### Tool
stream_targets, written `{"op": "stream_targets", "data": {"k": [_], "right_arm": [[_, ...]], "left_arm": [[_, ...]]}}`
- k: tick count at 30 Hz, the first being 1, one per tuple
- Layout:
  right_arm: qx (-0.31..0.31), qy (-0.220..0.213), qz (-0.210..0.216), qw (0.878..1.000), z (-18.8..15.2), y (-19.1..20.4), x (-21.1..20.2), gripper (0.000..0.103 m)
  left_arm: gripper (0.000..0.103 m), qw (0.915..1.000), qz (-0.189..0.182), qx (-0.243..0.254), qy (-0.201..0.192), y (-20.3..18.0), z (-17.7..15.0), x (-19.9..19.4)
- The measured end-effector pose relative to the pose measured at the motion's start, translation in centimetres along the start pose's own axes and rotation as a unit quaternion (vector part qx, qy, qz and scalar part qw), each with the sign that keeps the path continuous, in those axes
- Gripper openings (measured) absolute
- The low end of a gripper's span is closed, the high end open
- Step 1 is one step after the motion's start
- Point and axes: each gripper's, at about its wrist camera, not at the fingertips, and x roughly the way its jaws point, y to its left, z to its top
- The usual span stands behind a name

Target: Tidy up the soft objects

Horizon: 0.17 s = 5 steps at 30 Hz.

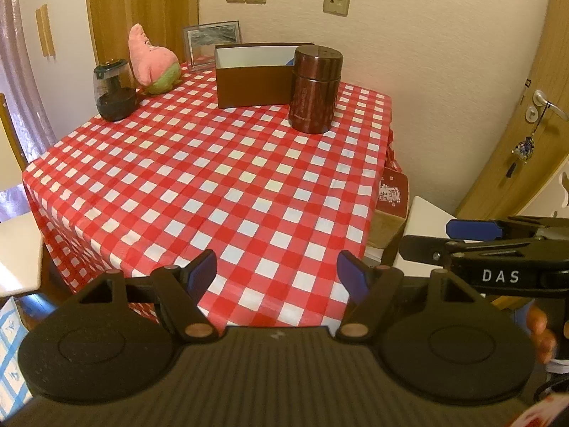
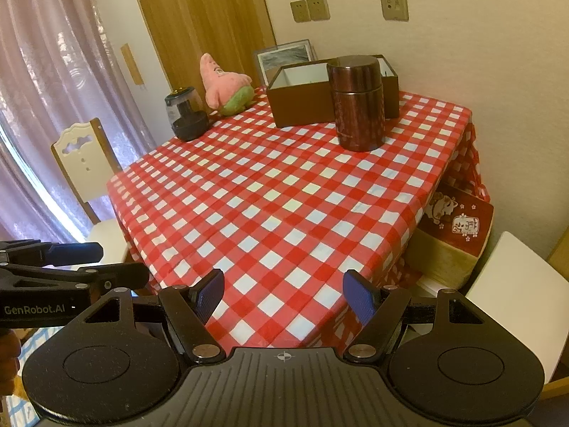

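A pink and green star-shaped plush toy (image 1: 153, 62) sits at the table's far left corner; it also shows in the right wrist view (image 2: 225, 85). An open brown box (image 1: 254, 74) with a white inside stands at the back; it also shows in the right wrist view (image 2: 302, 94). Something blue peeks over its right rim. My left gripper (image 1: 277, 277) is open and empty over the table's near edge. My right gripper (image 2: 284, 297) is open and empty over the near edge, and it shows from the side in the left wrist view (image 1: 469, 235).
A red-and-white checked cloth covers the table (image 1: 220, 178). A dark brown canister (image 1: 314, 89) stands in front of the box. A dark jar (image 1: 113, 89) stands at the left. A picture frame (image 1: 211, 41) leans on the wall. Chairs (image 2: 85, 163) flank the table. A red box (image 2: 458, 227) sits low at the right.
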Motion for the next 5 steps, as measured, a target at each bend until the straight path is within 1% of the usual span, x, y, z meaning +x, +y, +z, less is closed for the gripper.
{"op": "stream_targets", "data": {"k": [5], "right_arm": [[0.005, 0.001, -0.004, 1.000, -0.03, -0.11, 0.05, 0.073]], "left_arm": [[0.073, 1.0000, -0.008, 0.005, 0.002, 0.43, 0.75, 1.09]]}}
